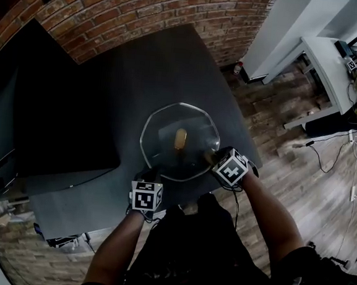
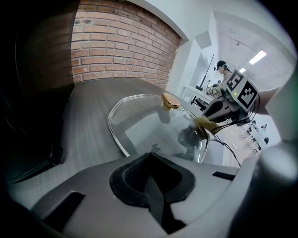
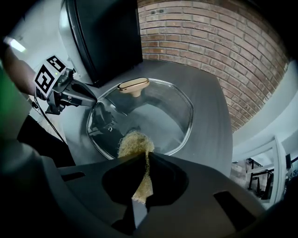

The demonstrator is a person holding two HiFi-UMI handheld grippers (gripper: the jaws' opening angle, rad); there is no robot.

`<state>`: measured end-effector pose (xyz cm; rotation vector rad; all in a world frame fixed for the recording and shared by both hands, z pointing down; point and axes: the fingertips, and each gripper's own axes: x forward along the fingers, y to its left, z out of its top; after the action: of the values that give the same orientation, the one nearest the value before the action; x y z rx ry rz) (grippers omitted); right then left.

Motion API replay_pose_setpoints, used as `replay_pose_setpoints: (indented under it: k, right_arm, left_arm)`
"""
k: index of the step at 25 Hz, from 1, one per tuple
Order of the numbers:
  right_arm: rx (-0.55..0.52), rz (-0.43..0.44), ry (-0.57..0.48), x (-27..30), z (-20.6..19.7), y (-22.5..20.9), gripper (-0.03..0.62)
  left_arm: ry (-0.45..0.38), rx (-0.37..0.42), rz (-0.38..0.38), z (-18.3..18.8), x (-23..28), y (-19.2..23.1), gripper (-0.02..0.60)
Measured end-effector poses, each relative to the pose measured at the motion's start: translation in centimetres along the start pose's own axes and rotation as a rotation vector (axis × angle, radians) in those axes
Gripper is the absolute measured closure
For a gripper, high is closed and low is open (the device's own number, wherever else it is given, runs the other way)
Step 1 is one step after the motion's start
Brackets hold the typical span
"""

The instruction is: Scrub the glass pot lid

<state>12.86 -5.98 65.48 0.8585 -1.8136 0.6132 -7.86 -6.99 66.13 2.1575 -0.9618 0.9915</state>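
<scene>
1. Two grippers are at work. The left gripper (image 2: 150, 157) has its jaws pressed together, with the tips at the near rim of the glass pot lid (image 3: 160, 118). I cannot tell whether they nip that rim or only bear on it.
2. The right gripper (image 3: 143, 157) is clamped on a yellowish fibrous scouring pad (image 3: 134, 142). The pad's loose end bulges past the jaw tips and meets the glass just ahead of them.
3. The lid rests rim-down on the dark grey table (image 1: 140, 79), directly ahead of both grippers. Its tan knob (image 3: 133, 85) stands farther out than either set of tips.
4. The lid could skate over the smooth tabletop if a scrubbing push outweighs the left gripper's steadying. The table edge lies close behind both grippers, so a slide toward the person might carry the lid off.
5. The jaws pinch only a thin strip of the pad. Hard strokes may drag it free and let the bare jaws strike the glass.
6. Heavy pressure near the rim, away from the left tips, could rock the domed lid.
7. No brand, label or word can be read anywhere. The only print is the black-and-white square markers on each gripper's cube (image 1: 146, 196).
</scene>
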Motion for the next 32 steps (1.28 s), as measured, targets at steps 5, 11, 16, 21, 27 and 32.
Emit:
replay_pose_setpoints:
  k: [5,11,16,21,27,32]
  right_arm:
    - [0.042,-0.006,-0.011,0.1,-0.2,2.4,0.569]
    - [0.07,0.022,-0.022,0.5,0.6,6.5,0.569]
    - [0.062,0.011,-0.023,1.0,1.8,9.2,0.569]
    - [0.07,0.03,-0.027,1.6,2.9,11.0,0.569]
    - [0.097,0.078,-0.035,2.1,4.2,12.9,0.569]
    - [0.139,0.117,-0.076,3.1,6.6,14.8,0.568]
  left_arm:
    - [-0.002,0.034,-0.024,0.0,0.1,0.1,0.548]
    - [0.001,0.079,-0.056,-0.1,0.0,-0.1,0.548]
    - [-0.005,0.11,-0.078,-0.2,0.0,-0.1,0.548]
    - [0.002,0.134,-0.103,-0.2,-0.2,-0.4,0.548]
    - [-0.006,0.155,-0.12,-0.1,-0.3,-0.5,0.548]
    - [-0.002,0.164,-0.136,-0.3,-0.2,-0.5,0.548]
